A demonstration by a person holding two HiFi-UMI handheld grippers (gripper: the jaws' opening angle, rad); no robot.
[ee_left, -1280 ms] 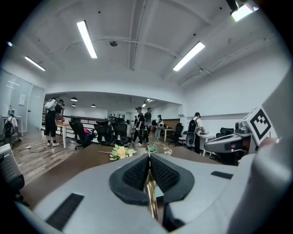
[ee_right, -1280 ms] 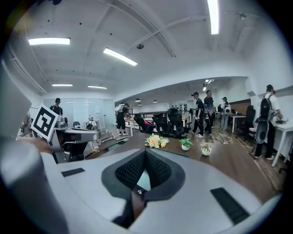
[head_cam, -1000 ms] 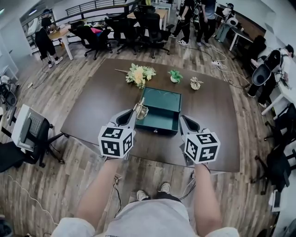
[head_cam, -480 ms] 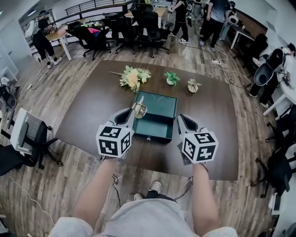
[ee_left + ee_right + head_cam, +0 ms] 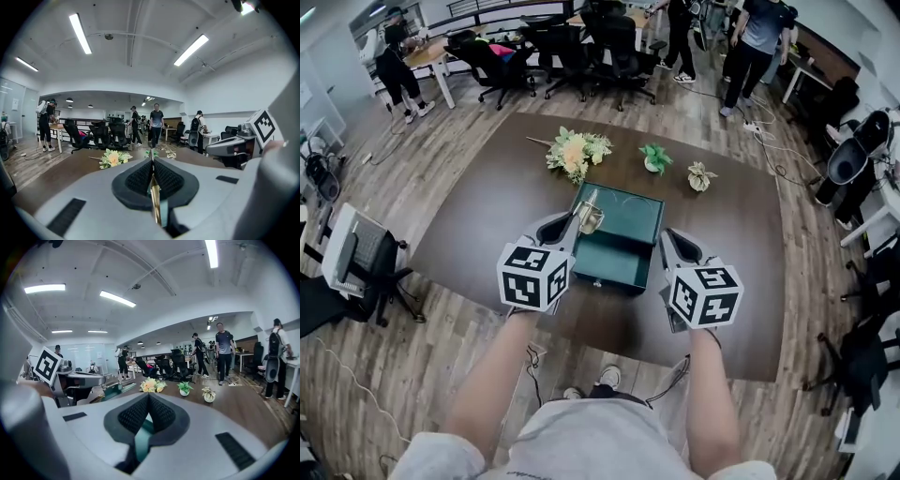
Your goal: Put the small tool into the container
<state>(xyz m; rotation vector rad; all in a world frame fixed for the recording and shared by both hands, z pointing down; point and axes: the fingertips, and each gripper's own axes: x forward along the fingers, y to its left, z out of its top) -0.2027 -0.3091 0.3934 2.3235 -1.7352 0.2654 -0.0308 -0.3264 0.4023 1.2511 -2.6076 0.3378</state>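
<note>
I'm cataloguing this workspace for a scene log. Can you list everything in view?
dark brown wooden table: one, brown, middle of the room
open dark green box: one, green, on the table before both grippers, lid tipped back
yellow and white flower bunch: one, on the table beyond the box, to the left
small green potted plant: one, green, beyond the box
small pale potted plant: one, beige, right of the green plant
thin brass-coloured metal tool: one, gold, by the box's left edge
black office chairs: several, black, beyond the table
people: several, background
left hand-held gripper: one, grey, shut on the tool
right hand-held gripper: one, grey, jaws together, empty, by the box's right side
</note>
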